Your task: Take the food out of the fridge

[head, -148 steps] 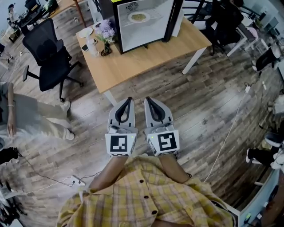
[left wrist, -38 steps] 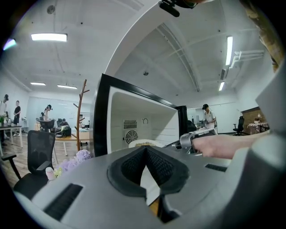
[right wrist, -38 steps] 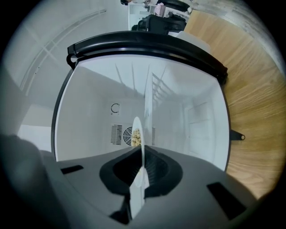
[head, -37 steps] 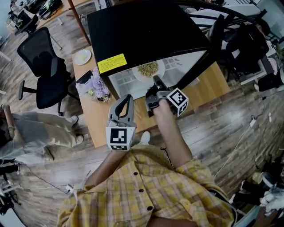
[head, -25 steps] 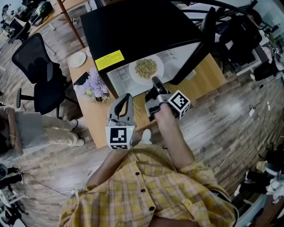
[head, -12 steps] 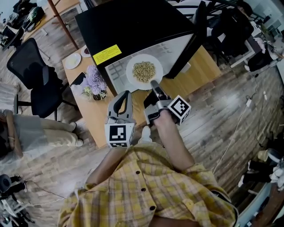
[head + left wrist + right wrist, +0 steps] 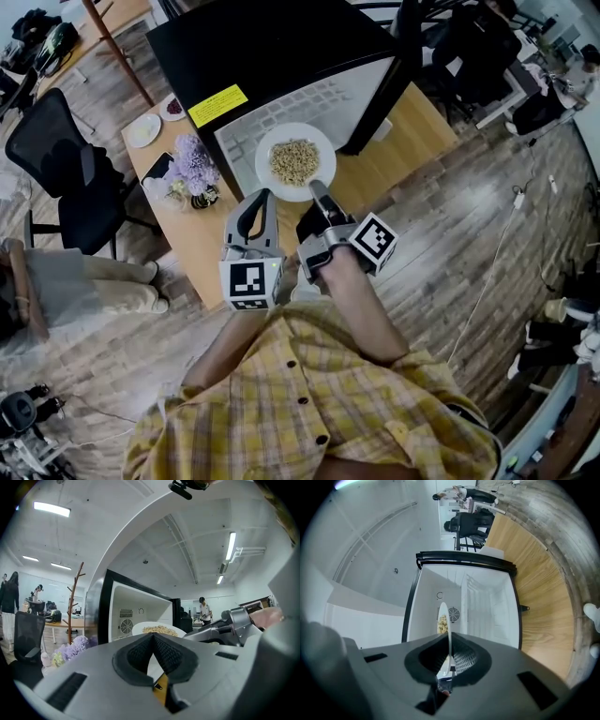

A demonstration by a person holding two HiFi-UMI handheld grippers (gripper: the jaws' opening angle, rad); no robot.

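A white plate [image 7: 295, 161] of pale grain-like food hangs in front of the open black fridge [image 7: 272, 47], over the wooden table [image 7: 398, 155]. My right gripper [image 7: 317, 187] is shut on the plate's near rim. In the right gripper view the plate [image 7: 449, 630] stands edge-on between the pads, with the white fridge inside [image 7: 487, 602] behind it. My left gripper [image 7: 262, 195] is shut and holds nothing; it hovers to the left of the plate. In the left gripper view the plate [image 7: 157, 629] and the right gripper [image 7: 225, 626] show beyond the left gripper's tips [image 7: 153, 635].
The fridge door [image 7: 380, 80] stands open to the right. Purple flowers in a vase [image 7: 190, 169], a phone [image 7: 157, 167] and two small plates [image 7: 142, 129] sit on the table's left end. An office chair [image 7: 56, 159] and a seated person [image 7: 37, 291] are at the left.
The right gripper has drawn the plate out of the fridge toward me, and it now hangs outside the opening. The left gripper has hardly moved.
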